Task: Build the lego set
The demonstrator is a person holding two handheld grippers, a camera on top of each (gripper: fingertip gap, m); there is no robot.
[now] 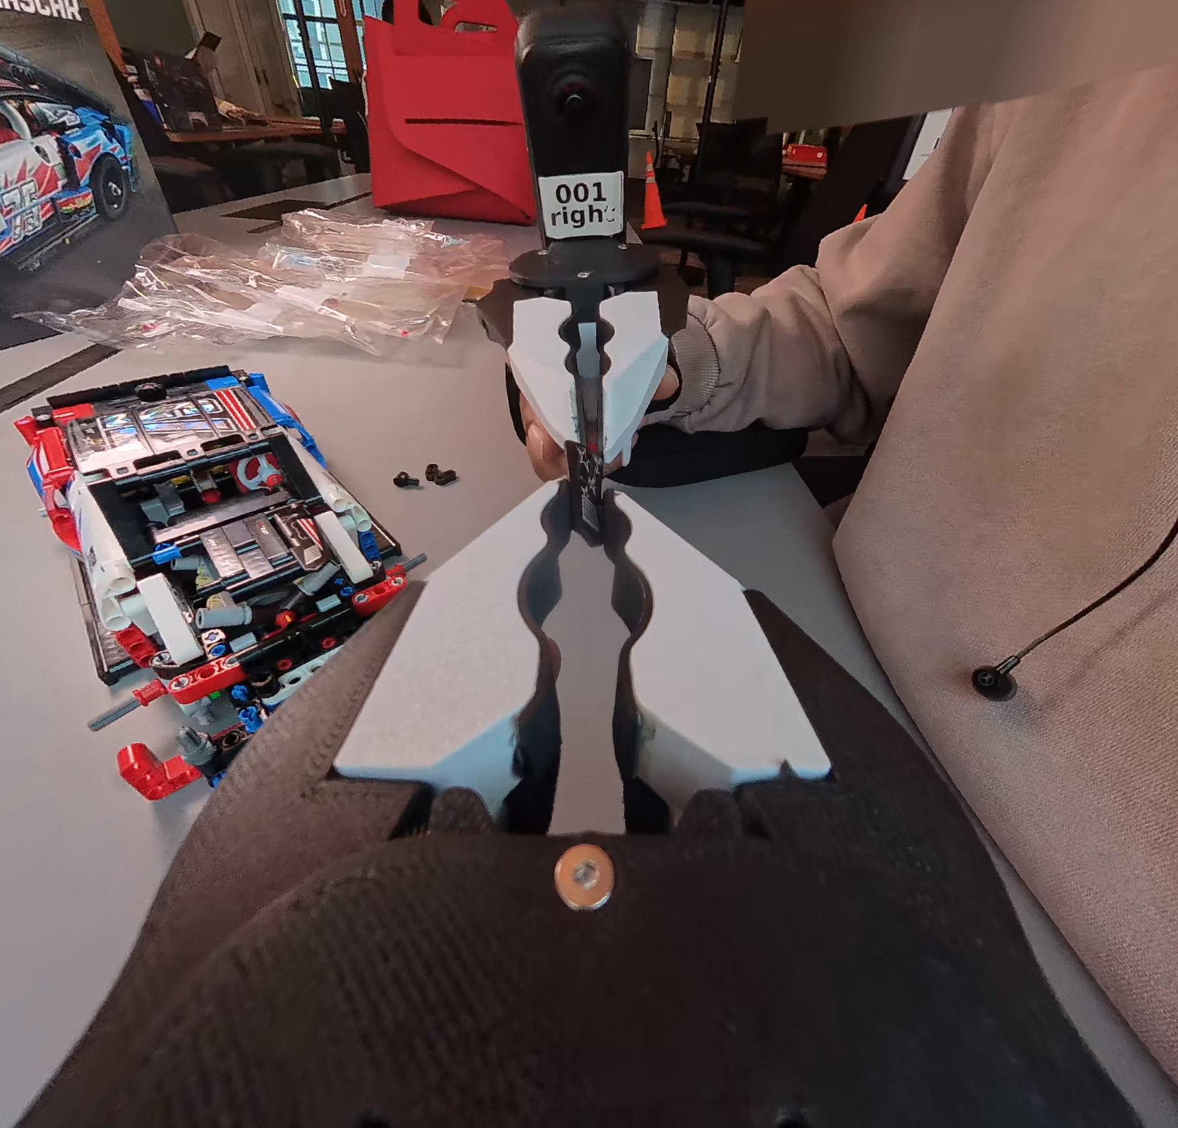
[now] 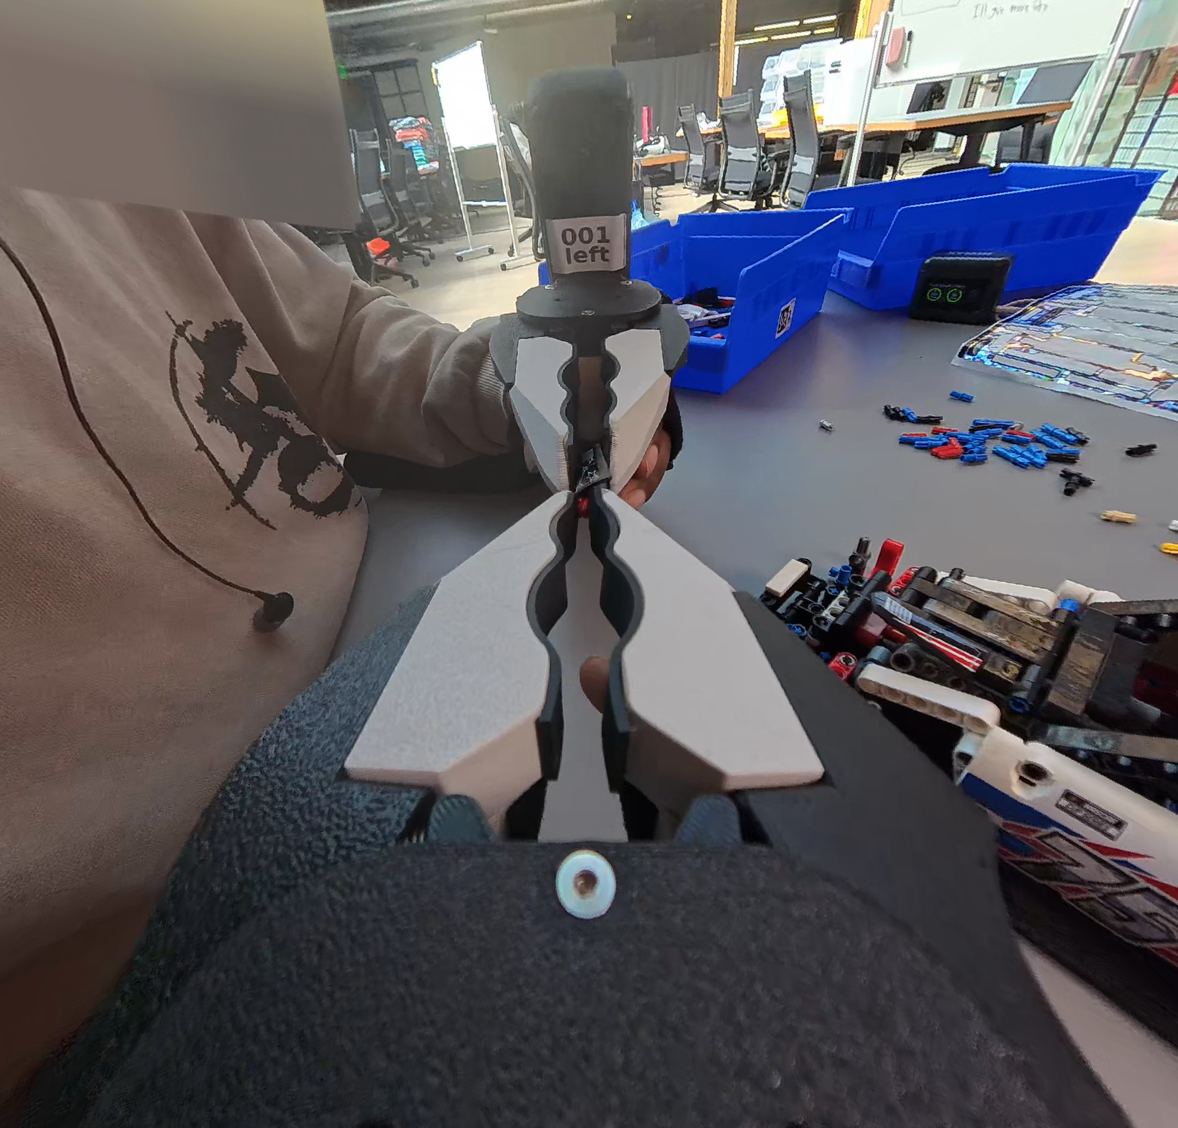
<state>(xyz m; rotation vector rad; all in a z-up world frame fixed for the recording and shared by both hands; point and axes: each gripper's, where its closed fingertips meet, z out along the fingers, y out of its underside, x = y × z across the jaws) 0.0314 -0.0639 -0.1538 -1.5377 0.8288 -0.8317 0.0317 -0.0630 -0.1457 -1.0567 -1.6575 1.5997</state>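
Lego car (image 1: 204,562) on table (image 1: 446,409), plastic bags (image 1: 287,281) behind it

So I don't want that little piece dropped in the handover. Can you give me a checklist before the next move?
1. Left gripper shut on the black starred piece: ok.
2. Right gripper shut on the same piece: ok.
3. Grippers tip to tip, in line: ok.
4. Piece held above the table, clear of the car: ok.
5. Which end of the piece has the firmer hold: cannot tell.
6. Small black pins lie clear of both grippers: ok.
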